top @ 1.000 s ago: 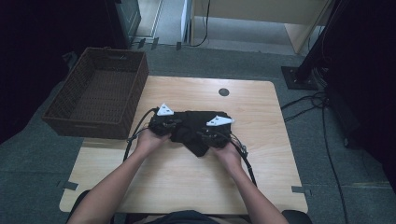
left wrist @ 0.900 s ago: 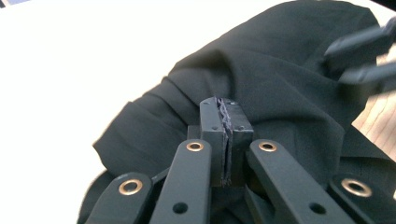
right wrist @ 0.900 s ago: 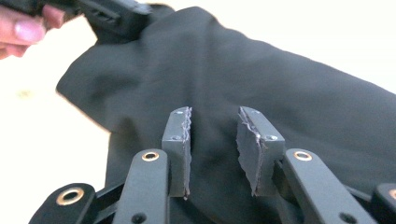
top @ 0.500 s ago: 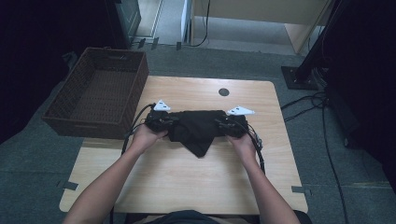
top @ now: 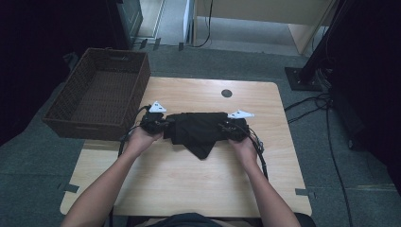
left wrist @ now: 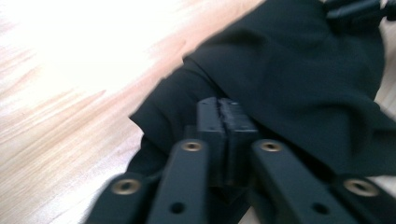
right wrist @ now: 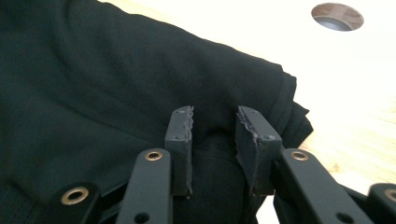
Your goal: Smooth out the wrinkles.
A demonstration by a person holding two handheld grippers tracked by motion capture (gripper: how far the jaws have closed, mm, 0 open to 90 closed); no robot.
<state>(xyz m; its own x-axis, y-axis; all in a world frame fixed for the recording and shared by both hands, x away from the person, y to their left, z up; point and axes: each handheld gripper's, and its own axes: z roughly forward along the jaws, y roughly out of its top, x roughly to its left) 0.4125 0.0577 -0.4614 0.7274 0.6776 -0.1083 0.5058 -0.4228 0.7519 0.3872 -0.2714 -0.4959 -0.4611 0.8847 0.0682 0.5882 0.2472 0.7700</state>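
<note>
Wooden table (top: 189, 189) bears black cloth (top: 198, 130), wicker basket (top: 94, 94) left; left jaws together, right jaws clamping cloth.

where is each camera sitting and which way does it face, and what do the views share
High view: fixed above the person's side, looking forward and down on the wooden table; both forearms, the left gripper and right gripper flank the black cloth, with a wicker basket at left.
Left gripper view: rides that gripper, looking along its jaws, pressed together with cloth beyond them.
Right gripper view: looks along its parted jaws with a cloth fold between them; a round table hole lies beyond.
Shared: cloth and tabletop.
</note>
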